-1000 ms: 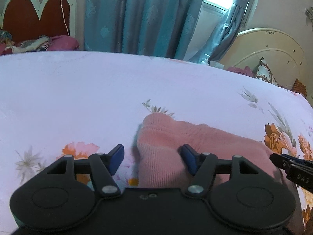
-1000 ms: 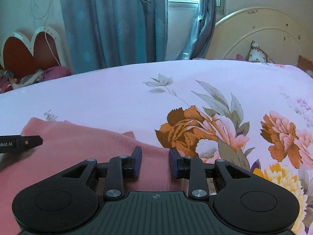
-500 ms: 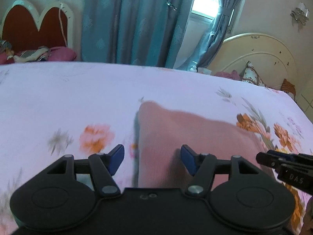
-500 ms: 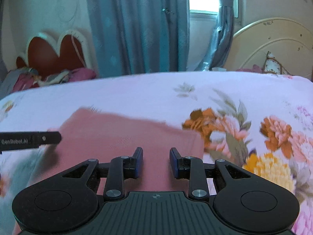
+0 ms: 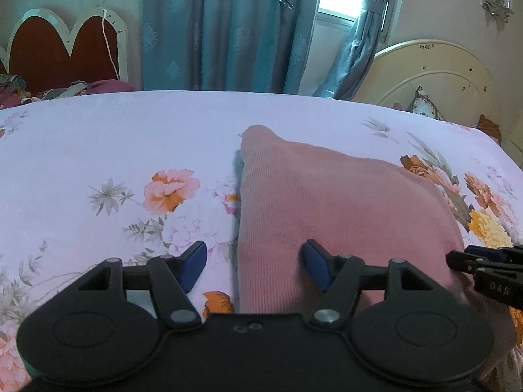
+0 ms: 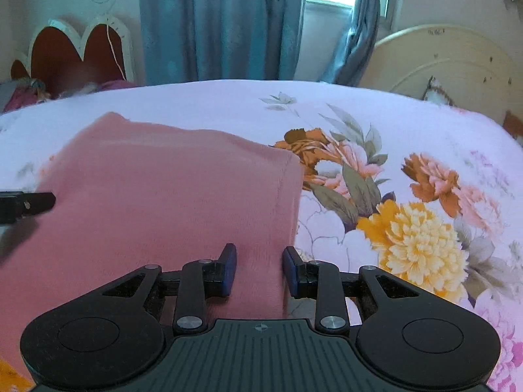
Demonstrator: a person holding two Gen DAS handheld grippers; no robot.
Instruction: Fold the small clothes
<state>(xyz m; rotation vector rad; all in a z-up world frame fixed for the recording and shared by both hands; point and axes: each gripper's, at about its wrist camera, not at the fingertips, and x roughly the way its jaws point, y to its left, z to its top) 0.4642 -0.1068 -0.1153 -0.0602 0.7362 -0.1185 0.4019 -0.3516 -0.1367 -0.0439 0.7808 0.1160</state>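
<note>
My left camera alone shows the left folded edge of the pink ribbed knit garment (image 5: 327, 202); my right camera shows its stitched right hem. It lies flat on the floral lilac bedsheet (image 5: 130, 143), far edge running left to right. My left gripper (image 5: 253, 266) gapes wide over that left edge, gripping nothing. My right gripper (image 6: 260, 271) is partly spread, straddling the hem.
</note>
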